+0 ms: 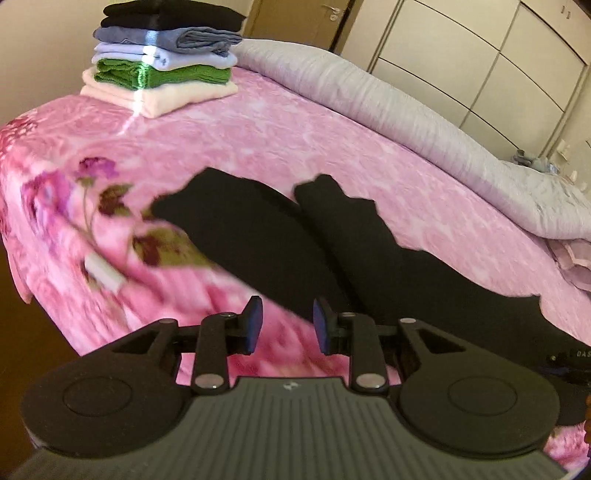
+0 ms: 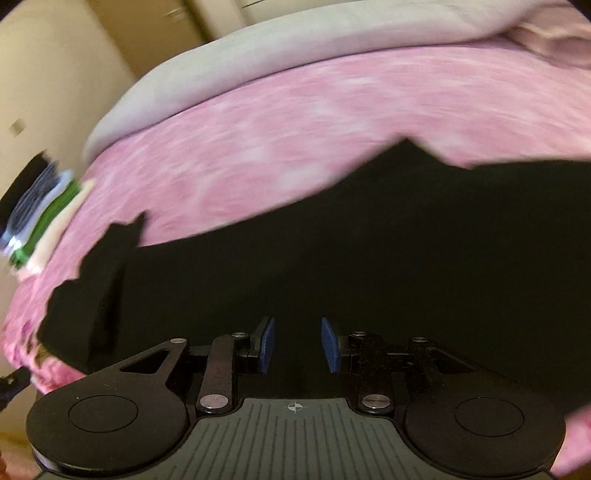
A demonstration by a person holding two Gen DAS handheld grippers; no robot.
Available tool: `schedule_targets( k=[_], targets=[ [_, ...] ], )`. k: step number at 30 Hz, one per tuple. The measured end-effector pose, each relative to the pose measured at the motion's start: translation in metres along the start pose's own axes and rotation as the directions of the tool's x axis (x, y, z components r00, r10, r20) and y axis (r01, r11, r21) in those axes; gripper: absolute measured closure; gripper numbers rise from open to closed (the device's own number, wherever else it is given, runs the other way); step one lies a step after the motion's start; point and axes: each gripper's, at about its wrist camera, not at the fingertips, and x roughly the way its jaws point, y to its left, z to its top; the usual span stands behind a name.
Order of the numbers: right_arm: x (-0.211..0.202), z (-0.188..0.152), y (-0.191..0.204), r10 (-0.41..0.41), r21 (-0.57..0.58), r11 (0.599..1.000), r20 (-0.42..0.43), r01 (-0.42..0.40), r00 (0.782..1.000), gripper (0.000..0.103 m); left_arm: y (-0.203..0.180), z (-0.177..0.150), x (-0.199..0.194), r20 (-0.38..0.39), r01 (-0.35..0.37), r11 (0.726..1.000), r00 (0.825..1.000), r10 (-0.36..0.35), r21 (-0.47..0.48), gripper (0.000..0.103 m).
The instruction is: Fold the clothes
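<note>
Trousers (image 1: 325,251), black ones, are spread out on the pink floral bedspread (image 1: 258,140) with the two legs lying side by side and pointing away toward the far end of the bed. In the left wrist view the left gripper (image 1: 287,325) hovers over the near end of the legs with its blue pads (image 1: 254,325) spread apart and nothing between them, so it's not holding anything. One pad sits over the pink cover, the other over the black fabric.

Same deal on the other side: the right gripper (image 2: 298,345) has its fingers parted with a clear gap, and all you can see behind them is black cloth (image 2: 332,258). Can't tell if the pads actually touch the fabric, that view is pretty blurry.

Way off at the far corner of the bed there's a neat stack of folded clothes (image 1: 162,59), cream at the bottom, then green, pale lilac, grey-blue and black on top. A rolled-up grey duvet (image 1: 388,110) runs along the far edge of the bed, and behind it are cream wardrobe doors (image 1: 480,66) and a wooden door (image 1: 306,18).
</note>
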Motion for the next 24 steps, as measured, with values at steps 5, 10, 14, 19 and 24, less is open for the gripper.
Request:
schedule_targets(
  k=[5, 10, 14, 19, 24],
  targets=[
    [0.06, 0.05, 0.039, 0.12, 0.012, 0.993, -0.019, -0.12, 0.993, 0.071, 0.022, 0.03, 0.038, -0.023, -0.035, 0.999, 0.999, 0.034, -0.016, 0.08],
    [0.124, 0.091, 0.069, 0.267, 0.072, 0.963, -0.1, -0.261, 0.959, 0.071, 0.038, 0.053, 0.072, -0.044, -0.051, 0.998, 0.998, 0.049, -0.036, 0.08],
    [0.171, 0.097, 0.079, 0.403, 0.238, 0.902, -0.166, -0.36, 0.9, 0.071, 0.05, 0.061, 0.085, -0.048, -0.037, 0.998, 0.998, 0.035, -0.053, 0.08],
    [0.207, 0.096, 0.095, 0.475, 0.344, 0.851, -0.185, -0.396, 0.86, 0.071, 0.066, 0.063, 0.078, -0.045, 0.002, 0.995, 0.999, -0.007, -0.096, 0.082],
    [0.214, 0.094, 0.126, 0.403, 0.223, 0.906, -0.19, -0.36, 0.895, 0.101, 0.079, 0.064, 0.067, -0.034, 0.004, 0.991, 0.999, -0.009, -0.131, 0.082]
  ],
)
